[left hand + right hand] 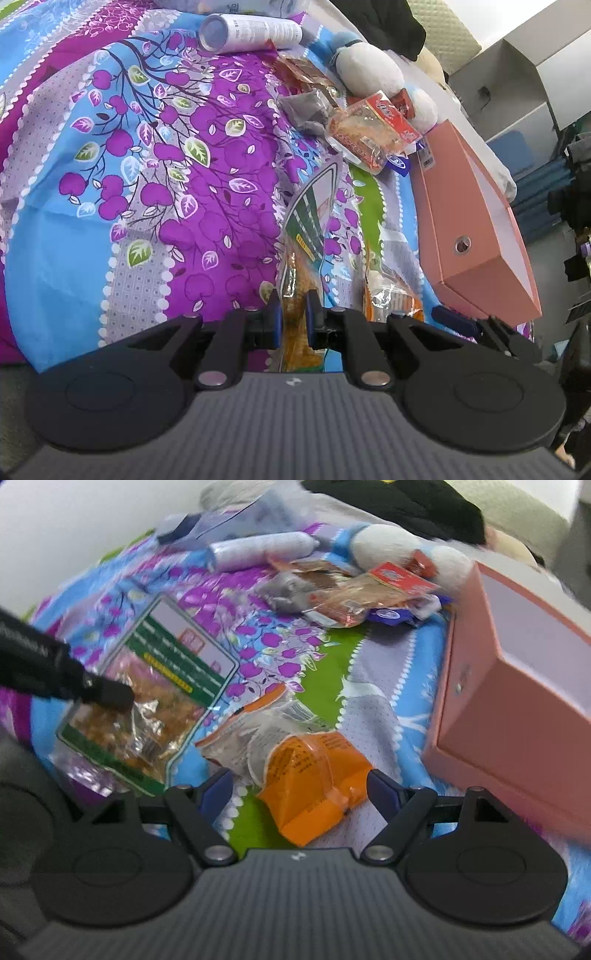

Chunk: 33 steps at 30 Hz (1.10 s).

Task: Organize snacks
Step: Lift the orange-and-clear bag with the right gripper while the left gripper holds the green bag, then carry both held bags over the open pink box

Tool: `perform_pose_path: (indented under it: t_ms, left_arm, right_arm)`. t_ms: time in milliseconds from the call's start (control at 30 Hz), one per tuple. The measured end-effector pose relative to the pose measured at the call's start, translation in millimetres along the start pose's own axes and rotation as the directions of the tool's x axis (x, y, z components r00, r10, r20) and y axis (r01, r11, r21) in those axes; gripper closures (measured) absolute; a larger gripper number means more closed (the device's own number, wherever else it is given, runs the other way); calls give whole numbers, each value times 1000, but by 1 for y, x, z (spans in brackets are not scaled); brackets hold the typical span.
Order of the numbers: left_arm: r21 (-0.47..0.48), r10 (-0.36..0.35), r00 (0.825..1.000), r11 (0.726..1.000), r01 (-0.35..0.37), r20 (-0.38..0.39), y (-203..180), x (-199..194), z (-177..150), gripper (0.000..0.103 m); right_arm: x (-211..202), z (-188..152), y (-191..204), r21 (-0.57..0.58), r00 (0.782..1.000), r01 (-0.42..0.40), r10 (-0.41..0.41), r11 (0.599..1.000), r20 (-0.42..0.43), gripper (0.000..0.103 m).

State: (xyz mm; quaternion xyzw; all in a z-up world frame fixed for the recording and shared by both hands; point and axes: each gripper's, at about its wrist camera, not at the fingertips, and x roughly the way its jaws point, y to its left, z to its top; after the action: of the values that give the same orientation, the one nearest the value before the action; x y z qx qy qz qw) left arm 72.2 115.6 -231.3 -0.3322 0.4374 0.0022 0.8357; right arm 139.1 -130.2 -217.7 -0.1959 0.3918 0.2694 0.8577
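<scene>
My left gripper (pixel 293 315) is shut on a clear green-labelled snack bag (pixel 306 221) with golden pieces; the right wrist view shows the same bag (pixel 162 686) on the bedspread with the left gripper (pixel 110 696) pinching it. My right gripper (pixel 297 788) is open, its jaws on either side of an orange snack packet (pixel 314 771) lying on the bedspread. A pile of red and clear snack packets (pixel 369 129) lies further back; it also shows in the right wrist view (pixel 362 594). An open pink box (pixel 517 686) stands at the right, also seen in the left wrist view (pixel 472 229).
A floral purple and blue bedspread (pixel 166 184) covers the surface. A white cylindrical tube (pixel 247 31) lies at the back. A white plush toy (pixel 369 74) sits behind the snack pile. Dark clothing (pixel 406 509) lies at the far back.
</scene>
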Motion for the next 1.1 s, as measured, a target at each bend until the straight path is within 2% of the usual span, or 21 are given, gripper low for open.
perform_pose_path:
  t_ms: [333,433,500,533,567,667,833,1100]
  left_arm:
    - [26,11,1000,1000,-11,-20,-7,4,-1,89]
    - [46,9,999,999,-7,-40,-11,6,0,89]
    - [59,12,998,998,-8,-59,-14,8,0,89]
    - [66,20,998,998,-16,-60,-15,9,0,89]
    - [75,25,998,997,-20,-62,-17,10,0,89]
    - [88,33,998,996,-27,-62,-23,10,2,89]
    - [107,34,998,994,-29,-46,-34,6,3,89]
    - [128,7,1000,992,-4,-23,-58,-5,6,89]
  right_arm:
    - [18,7,5,-100,1000,-20,18,995,-22,22]
    - [26,6,7,-98,1000,-17,15,995,-27,21]
    - [30,5,4,-61,999,-29,28,998,-23,23]
    - [31,4,0,-26,999,-39,38,999,-24,31]
    - [31,4,-2,6,999,-43,43,999,-24,35]
    - [25,3,-3,32,1000,-21,21,999,-9,39]
    - [12,2,-3,71,1000,-8,6,997,20,43]
    - [-23,1,-17,229,994,-7,-17,973,104,46]
